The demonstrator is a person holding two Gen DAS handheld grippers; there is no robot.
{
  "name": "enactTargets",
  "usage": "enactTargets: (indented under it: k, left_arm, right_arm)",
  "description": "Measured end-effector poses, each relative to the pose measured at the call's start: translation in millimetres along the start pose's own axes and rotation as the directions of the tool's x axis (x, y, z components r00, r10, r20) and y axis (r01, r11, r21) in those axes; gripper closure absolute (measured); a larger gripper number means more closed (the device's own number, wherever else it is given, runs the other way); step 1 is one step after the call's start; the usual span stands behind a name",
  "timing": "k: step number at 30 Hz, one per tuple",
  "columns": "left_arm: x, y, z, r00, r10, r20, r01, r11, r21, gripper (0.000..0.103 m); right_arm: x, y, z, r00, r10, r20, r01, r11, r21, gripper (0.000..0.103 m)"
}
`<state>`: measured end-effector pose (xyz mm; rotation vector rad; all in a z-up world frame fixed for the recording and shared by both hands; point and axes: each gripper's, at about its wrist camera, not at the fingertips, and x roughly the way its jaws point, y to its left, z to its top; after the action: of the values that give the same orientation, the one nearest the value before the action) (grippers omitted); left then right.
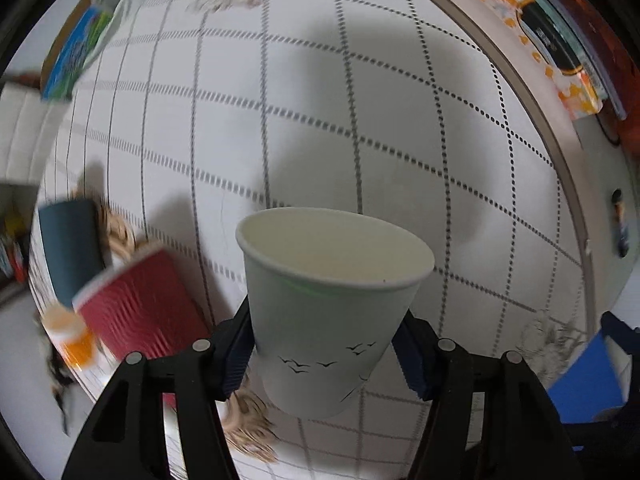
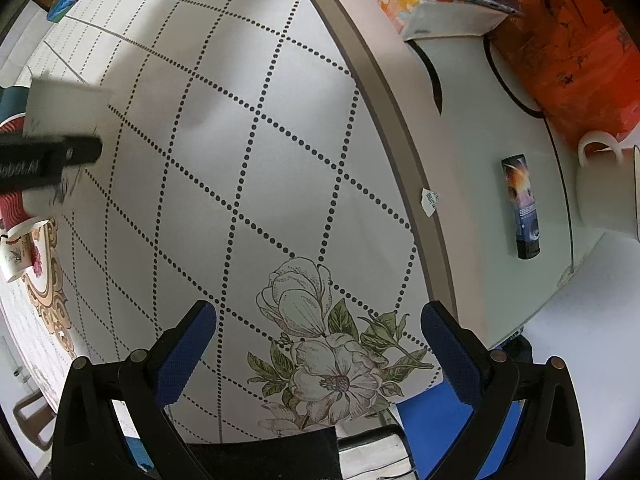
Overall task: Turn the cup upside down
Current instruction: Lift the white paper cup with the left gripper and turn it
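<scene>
So the pale green paper cup with little black birds printed on it (image 1: pixel 332 304) sits low in the centre of the left wrist view, mouth up and tipped a bit toward the upper right. The left gripper (image 1: pixel 324 360) is pinching it around the lower wall, one blue pad on each side. It looks lifted off the white desk with the dotted grid cloth (image 1: pixel 320 100), though I can't be sure its base is fully clear.

My worry: it's thin paper held low on a taper. Squeeze harder during the flip and the wall could crumple; go easy and it might slide out toward the narrow end once it rolls over.

Also, the ribbed red paper cup (image 1: pixel 140 308) is just beside it at lower left, with a dark teal cup (image 1: pixel 70 248) behind. A wide swing that way could knock them.

The right gripper (image 2: pixel 318 354) hangs spread and empty over the flower print (image 2: pixel 328 352) at the bottom of its frame, well apart from everything.
</scene>
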<state>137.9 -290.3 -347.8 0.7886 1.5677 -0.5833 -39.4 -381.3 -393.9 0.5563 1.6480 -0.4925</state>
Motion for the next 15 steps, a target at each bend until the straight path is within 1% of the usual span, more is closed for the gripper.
enactTargets:
  k: [3, 4, 5, 7, 10, 13, 14, 15]
  left_arm:
    - [-2.0, 13.8, -19.0, 0.998, -0.063, -0.02, 0.061, 0.995, -0.084, 0.043]
    - [-3.0, 18.7, -28.3, 0.995, -0.093, -0.025, 0.09, 0.989, -0.12, 0.043]
    - [-3.1, 22.3, -33.8, 0.994, -0.107, -0.029, 0.102, 0.984, -0.143, 0.043]
    - [-3.5, 32.6, -51.7, 0.987, -0.156, -0.039, 0.145, 0.967, -0.208, 0.043]
    - [-1.4, 48.0, -82.2, 0.975, -0.219, -0.041, 0.197, 0.931, -0.307, 0.043]
    - [1.7, 51.4, -111.5, 0.964, -0.263, -0.032, 0.233, 0.898, -0.374, 0.043]
    - [6.4, 54.9, -126.6, 0.956, -0.29, -0.029, 0.254, 0.877, -0.408, 0.043]
    - [10.2, 55.9, -136.9, 0.951, -0.309, -0.029, 0.267, 0.863, -0.43, 0.043]
  right_arm:
    - [-7.9, -1.2, -5.2, 1.0, 0.003, 0.009, -0.003, 1.0, -0.009, 0.0]
    - [-10.0, -1.8, -7.0, 1.0, 0.004, 0.011, -0.004, 1.0, -0.014, 0.0]
    - [-12.0, -2.2, -8.3, 1.0, 0.005, 0.013, -0.005, 1.0, -0.018, 0.0]
    - [-15.8, -4.1, -12.7, 1.0, 0.009, 0.016, -0.009, 1.0, -0.026, 0.0]
    - [-21.0, -4.6, -26.6, 1.0, 0.011, 0.023, -0.011, 0.999, -0.042, 0.0]
    - [-21.2, -1.2, -40.2, 1.0, 0.012, 0.027, -0.01, 0.998, -0.058, 0.0]
    - [-17.8, -2.7, -48.0, 1.0, 0.012, 0.028, -0.01, 0.998, -0.062, 0.0]
    - [-17.5, -3.1, -53.4, 1.0, 0.013, 0.026, -0.011, 0.998, -0.067, 0.0]
